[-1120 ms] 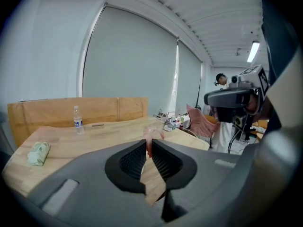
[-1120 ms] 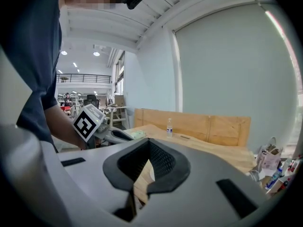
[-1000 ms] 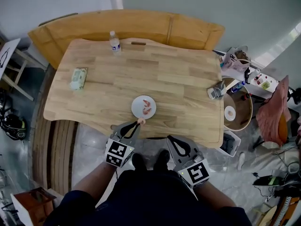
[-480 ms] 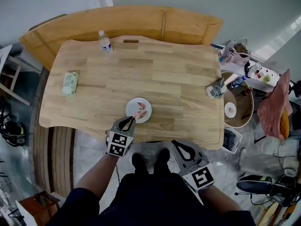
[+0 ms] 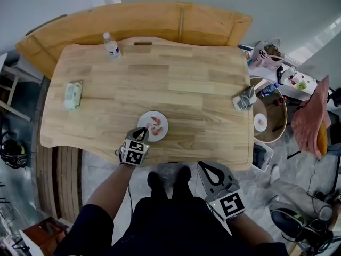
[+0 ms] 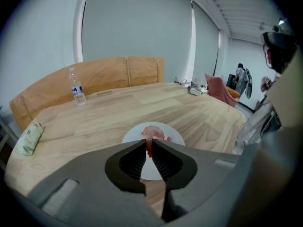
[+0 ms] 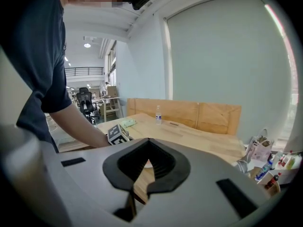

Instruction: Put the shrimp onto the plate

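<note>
A white plate [image 5: 163,128] sits near the front edge of the wooden table [image 5: 186,84], with pink shrimp [image 5: 155,125] lying on it. My left gripper [image 5: 144,133] reaches over the plate's near rim and is shut on a red shrimp [image 6: 149,148], held just above the plate [image 6: 131,136]. More shrimp [image 6: 154,132] rest on the plate beyond the jaws. My right gripper [image 5: 205,168] hangs back below the table edge, off to the right; in the right gripper view [image 7: 148,139] its jaws are shut with nothing in them.
A water bottle [image 5: 111,46] stands at the table's far left and a green wipes packet [image 5: 73,94] lies at the left end. A grey crumpled object [image 5: 244,99] sits at the right edge. A wooden bench [image 5: 160,17] runs behind; a round side table [image 5: 269,119] stands to the right.
My left gripper has carried the shrimp forward from the plate's near edge to over the plate. The right gripper has stayed back.
</note>
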Action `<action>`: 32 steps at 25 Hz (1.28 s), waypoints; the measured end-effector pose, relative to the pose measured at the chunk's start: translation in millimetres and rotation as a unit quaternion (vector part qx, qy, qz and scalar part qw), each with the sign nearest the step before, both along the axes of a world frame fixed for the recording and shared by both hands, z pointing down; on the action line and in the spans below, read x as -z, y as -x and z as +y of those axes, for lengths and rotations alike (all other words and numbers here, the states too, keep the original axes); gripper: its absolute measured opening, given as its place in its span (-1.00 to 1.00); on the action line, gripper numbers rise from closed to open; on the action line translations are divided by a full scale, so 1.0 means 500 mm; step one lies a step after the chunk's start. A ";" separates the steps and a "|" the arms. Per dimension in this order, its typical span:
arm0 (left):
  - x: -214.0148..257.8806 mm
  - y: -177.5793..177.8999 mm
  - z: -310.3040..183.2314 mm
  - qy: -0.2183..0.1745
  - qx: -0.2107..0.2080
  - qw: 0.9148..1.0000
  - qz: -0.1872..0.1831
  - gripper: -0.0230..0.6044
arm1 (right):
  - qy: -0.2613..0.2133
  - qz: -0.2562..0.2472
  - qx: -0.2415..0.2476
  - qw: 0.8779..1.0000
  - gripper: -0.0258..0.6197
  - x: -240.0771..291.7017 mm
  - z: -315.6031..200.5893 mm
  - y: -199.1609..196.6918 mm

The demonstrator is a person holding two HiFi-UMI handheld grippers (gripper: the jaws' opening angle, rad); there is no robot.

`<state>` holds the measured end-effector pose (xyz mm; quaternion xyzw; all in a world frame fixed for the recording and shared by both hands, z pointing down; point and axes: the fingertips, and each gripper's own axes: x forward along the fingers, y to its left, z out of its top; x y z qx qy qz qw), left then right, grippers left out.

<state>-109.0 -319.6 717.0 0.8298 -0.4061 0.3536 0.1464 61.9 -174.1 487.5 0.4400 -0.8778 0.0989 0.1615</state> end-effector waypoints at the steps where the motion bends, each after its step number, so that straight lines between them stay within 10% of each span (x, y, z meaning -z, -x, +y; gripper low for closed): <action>1: -0.014 0.002 -0.005 0.008 0.003 1.000 -0.003 -0.79 | 0.001 0.002 -0.003 1.000 -0.89 0.001 0.000 -0.005; 32: -0.118 0.003 -0.036 0.041 -0.015 0.996 -0.083 -0.77 | 0.030 0.023 -0.025 0.999 -0.89 -0.009 0.029 -0.061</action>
